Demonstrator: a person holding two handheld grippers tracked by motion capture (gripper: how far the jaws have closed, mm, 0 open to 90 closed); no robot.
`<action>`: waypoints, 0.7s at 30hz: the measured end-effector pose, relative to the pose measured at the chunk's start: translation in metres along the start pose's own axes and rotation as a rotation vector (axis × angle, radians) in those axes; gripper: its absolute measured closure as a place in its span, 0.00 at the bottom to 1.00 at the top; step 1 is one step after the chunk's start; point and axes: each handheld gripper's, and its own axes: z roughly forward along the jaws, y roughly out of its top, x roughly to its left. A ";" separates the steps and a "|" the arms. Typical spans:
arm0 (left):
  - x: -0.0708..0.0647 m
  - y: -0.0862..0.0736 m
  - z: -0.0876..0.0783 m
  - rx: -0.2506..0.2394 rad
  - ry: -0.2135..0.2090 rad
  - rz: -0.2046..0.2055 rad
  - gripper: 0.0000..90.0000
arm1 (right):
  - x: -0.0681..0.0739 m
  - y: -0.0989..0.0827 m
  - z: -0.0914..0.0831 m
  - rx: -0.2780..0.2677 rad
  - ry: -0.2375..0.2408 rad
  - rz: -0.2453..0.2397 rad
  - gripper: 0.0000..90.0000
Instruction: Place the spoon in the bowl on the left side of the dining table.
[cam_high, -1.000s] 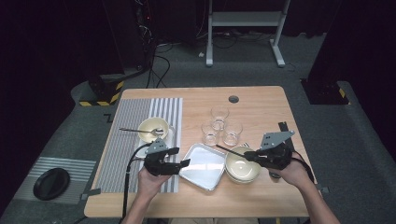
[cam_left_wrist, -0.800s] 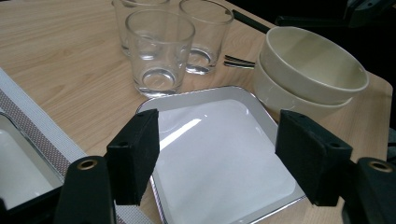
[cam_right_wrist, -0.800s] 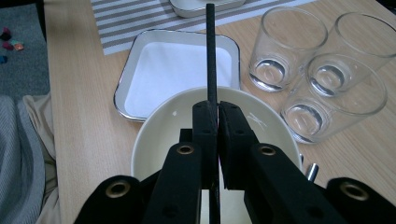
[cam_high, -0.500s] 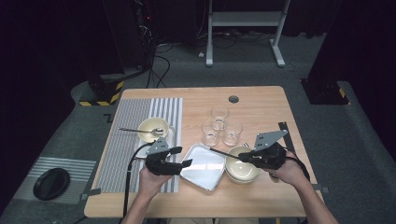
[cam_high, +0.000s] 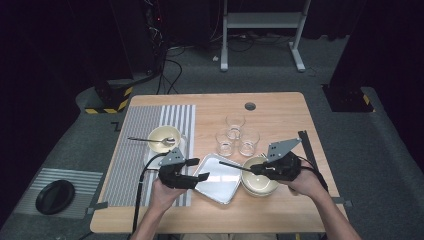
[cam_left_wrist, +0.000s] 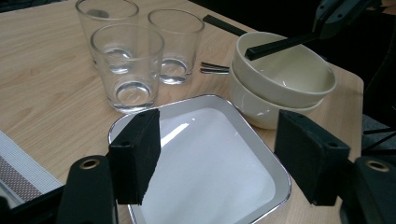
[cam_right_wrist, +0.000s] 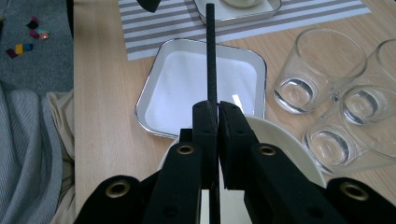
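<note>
The right gripper (cam_right_wrist: 212, 116) clamps a black chopstick (cam_right_wrist: 211, 56) above the stacked bowls (cam_high: 260, 183). The left gripper (cam_left_wrist: 224, 154) is wide open, empty, over the tray (cam_left_wrist: 210, 177). Step: carrying the chopstick. Next, probably lower it onto a target. Since earlier, the chopstick has swung slightly left.

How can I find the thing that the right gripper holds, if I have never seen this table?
Start at the square white tray near the table's front edge. Right of it stand two stacked cream bowls. Above them the right gripper pinches a chopstick, the thin black stick pointing over the tray.
</note>
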 end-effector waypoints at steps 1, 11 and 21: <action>-0.001 0.000 0.000 -0.002 -0.001 -0.007 0.36 | 0.000 0.001 0.001 0.000 0.001 0.001 0.96; -0.002 0.001 0.001 -0.007 -0.024 -0.001 0.38 | 0.001 0.005 0.005 0.003 0.018 -0.028 0.96; -0.006 0.008 0.004 -0.005 -0.040 0.037 0.38 | 0.002 0.006 0.007 0.005 0.036 -0.037 0.96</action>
